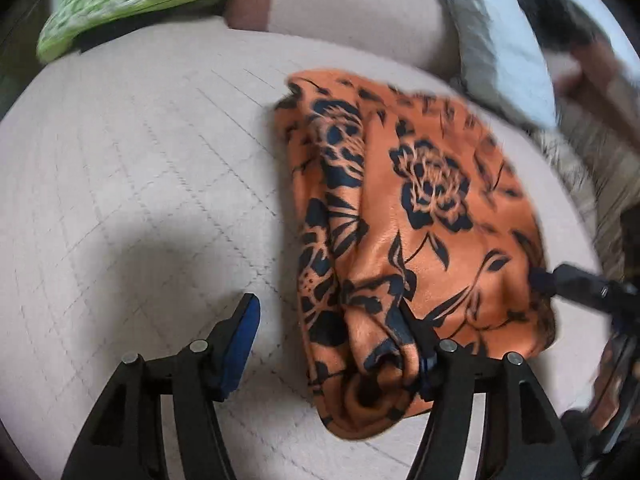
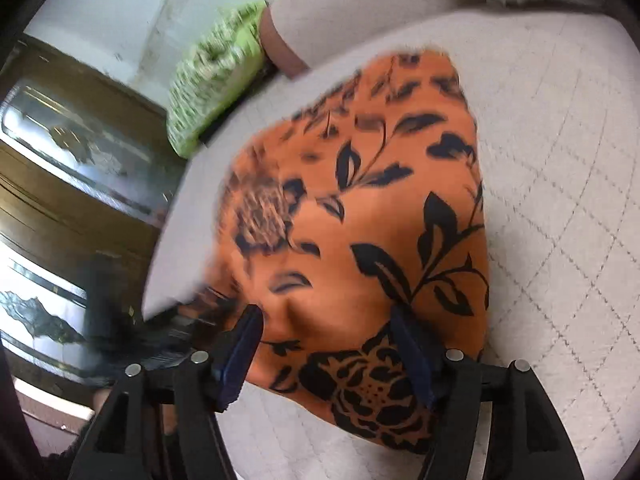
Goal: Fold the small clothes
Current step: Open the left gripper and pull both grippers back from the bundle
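Note:
An orange cloth with a black flower print (image 1: 424, 216) lies folded over on a pale quilted cushion (image 1: 132, 168). My left gripper (image 1: 332, 336) stands open at the cloth's near corner; its right finger (image 1: 416, 332) touches the bunched folds and its left finger (image 1: 244, 336) is over bare cushion. My right gripper (image 2: 328, 344) is open, with the near edge of the orange cloth (image 2: 360, 216) lying between its fingers, neither pad pressing on it. In the left wrist view the right gripper's dark tip (image 1: 560, 280) shows at the cloth's right edge.
A green patterned pillow (image 1: 136, 0) lies at the back left of the cushion, and a grey pillow (image 1: 500, 48) at the back right. A dark wooden cabinet with glass panels (image 2: 72, 152) stands beyond the cushion's edge in the right wrist view.

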The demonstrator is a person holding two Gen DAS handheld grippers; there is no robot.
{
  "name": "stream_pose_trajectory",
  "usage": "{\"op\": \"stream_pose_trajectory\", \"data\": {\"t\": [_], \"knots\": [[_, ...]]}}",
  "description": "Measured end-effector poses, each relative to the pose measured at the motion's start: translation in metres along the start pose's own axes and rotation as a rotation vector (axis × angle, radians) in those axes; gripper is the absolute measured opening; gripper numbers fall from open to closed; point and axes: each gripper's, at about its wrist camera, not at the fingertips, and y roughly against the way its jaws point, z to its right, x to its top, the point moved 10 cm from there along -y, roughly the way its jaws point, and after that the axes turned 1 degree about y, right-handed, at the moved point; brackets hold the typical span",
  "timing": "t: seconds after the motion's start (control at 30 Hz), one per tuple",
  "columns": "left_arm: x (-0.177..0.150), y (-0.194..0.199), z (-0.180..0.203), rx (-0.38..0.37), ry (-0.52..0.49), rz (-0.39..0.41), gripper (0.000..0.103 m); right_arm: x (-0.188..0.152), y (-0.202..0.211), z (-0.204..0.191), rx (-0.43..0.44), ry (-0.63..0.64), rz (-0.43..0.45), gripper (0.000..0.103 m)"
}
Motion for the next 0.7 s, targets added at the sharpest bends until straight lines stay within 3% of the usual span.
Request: {"op": "stream_pose_trajectory", "data": {"t": [0.13, 0.2, 0.27, 0.33, 0.47, 0.5, 0.53, 0.6, 0.7], "knots": [[0.015, 0.028, 0.004, 0.008, -0.033, 0.094, 0.068, 0.006, 0.025, -0.016, -0.036, 0.077, 0.047, 0.070], [0.011, 0.015, -0.003, 0.087, -0.062, 0.063, 0.069, 0.000, 0.025, -0.011, -0.028, 0.066, 0.048, 0.078], [0.005, 0.003, -0.005, 0.106, -0.062, 0.024, 0.071, -0.012, 0.011, 0.003, -0.068, 0.043, -0.007, 0.078], [0.009, 0.017, -0.001, 0.135, -0.067, 0.066, 0.072, -0.013, 0.011, 0.001, -0.092, 0.067, 0.003, 0.078], [0.010, 0.058, 0.012, 0.203, -0.117, 0.152, 0.080, -0.005, 0.043, -0.022, -0.261, 0.188, 0.075, 0.080], [0.010, 0.070, 0.017, 0.219, -0.120, 0.177, 0.087, -0.006, 0.054, -0.026, -0.316, 0.228, 0.099, 0.090], [0.008, 0.081, 0.021, 0.224, -0.120, 0.197, 0.089, -0.008, 0.068, -0.028, -0.404, 0.265, 0.134, 0.093], [0.004, 0.100, 0.030, 0.213, -0.121, 0.224, 0.089, -0.014, 0.088, -0.030, -0.503, 0.280, 0.173, 0.099], [-0.004, 0.115, 0.044, 0.186, -0.109, 0.240, 0.089, -0.028, 0.101, -0.028, -0.581, 0.250, 0.176, 0.103]]}}
